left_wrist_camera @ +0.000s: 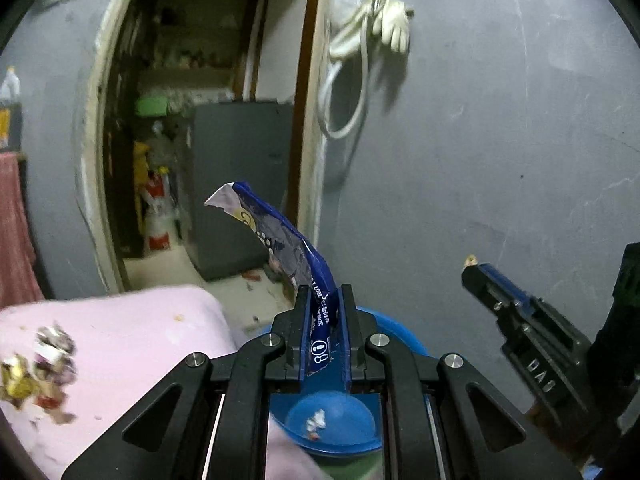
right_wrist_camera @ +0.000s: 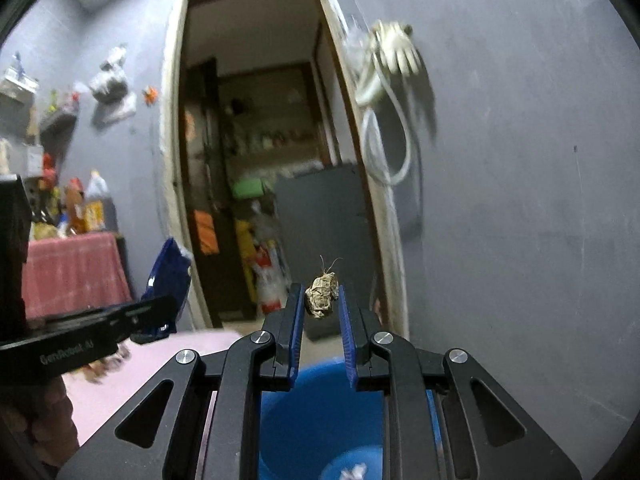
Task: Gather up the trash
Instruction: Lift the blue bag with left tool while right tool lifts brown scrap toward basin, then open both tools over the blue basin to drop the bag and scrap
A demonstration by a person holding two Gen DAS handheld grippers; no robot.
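My left gripper (left_wrist_camera: pixel 325 292) is shut on a blue and white snack wrapper (left_wrist_camera: pixel 280 236) that sticks up and to the left from its tips. It hangs over a blue bucket (left_wrist_camera: pixel 332 424) with a scrap of paper at its bottom. My right gripper (right_wrist_camera: pixel 320 294) is shut on a small crumpled tan paper wad (right_wrist_camera: pixel 322 295), above the same blue bucket (right_wrist_camera: pixel 320 412). The right gripper shows in the left wrist view (left_wrist_camera: pixel 472 266) at the right. The left gripper with its wrapper (right_wrist_camera: pixel 166 280) shows at the left of the right wrist view. More crumpled trash (left_wrist_camera: pixel 36 368) lies on a pink cloth surface (left_wrist_camera: pixel 132 336).
A grey wall (left_wrist_camera: pixel 500 160) stands just behind the bucket, with a white coiled cable (left_wrist_camera: pixel 360 40) hanging on it. An open doorway (left_wrist_camera: pixel 200 120) leads to a cluttered room with a grey cabinet (left_wrist_camera: pixel 236 184). A red-draped table (right_wrist_camera: pixel 72 272) with bottles stands at the left.
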